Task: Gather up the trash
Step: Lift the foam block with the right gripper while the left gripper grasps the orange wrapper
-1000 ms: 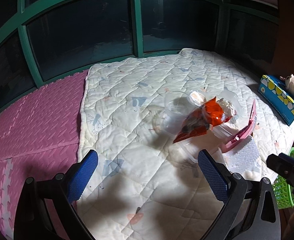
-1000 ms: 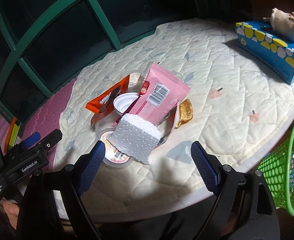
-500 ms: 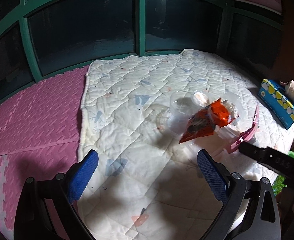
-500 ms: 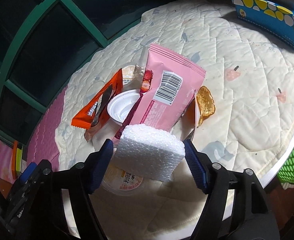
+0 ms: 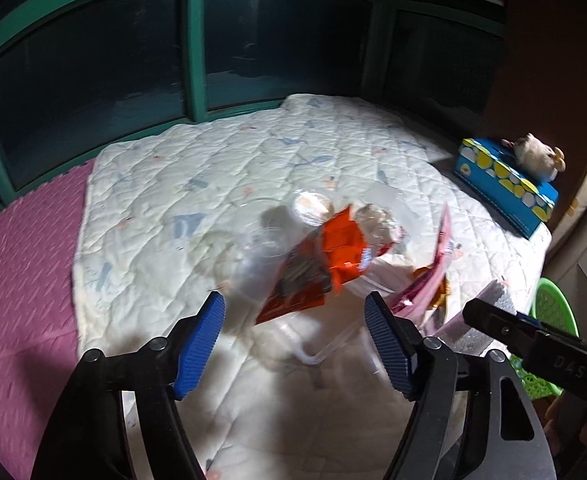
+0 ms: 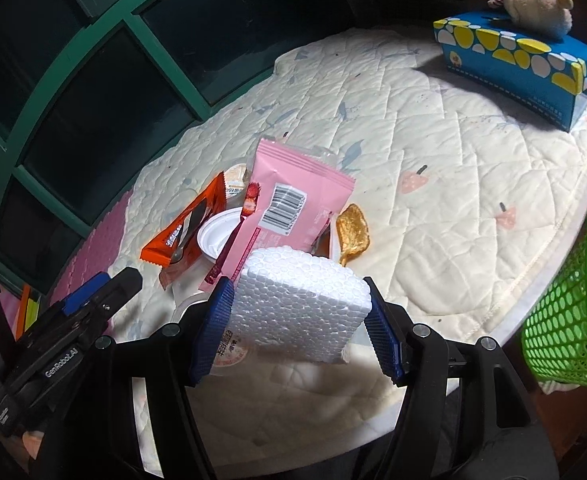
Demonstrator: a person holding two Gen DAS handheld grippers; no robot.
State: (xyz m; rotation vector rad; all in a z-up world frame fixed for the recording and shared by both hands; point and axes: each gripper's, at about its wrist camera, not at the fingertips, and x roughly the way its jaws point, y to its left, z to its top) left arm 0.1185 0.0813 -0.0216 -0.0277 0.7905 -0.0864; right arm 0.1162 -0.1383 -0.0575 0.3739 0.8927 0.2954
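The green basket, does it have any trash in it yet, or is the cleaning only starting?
Only starting, it seems. The green basket shows little inside, though its bottom is hidden. In hand: the right claw squeezes the white foam block. Left to collect: the orange wrapper, pink packet, gold wrapper and plastic cups on the quilt. The left claw is open and empty.

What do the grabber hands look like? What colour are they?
Both look alike. The left gripper and right gripper have black frames with round silver bolts, and each finger ends in a blue ribbed pad. White letters, "GenRobot.AI", run along the side of the left one, seen from the right camera.
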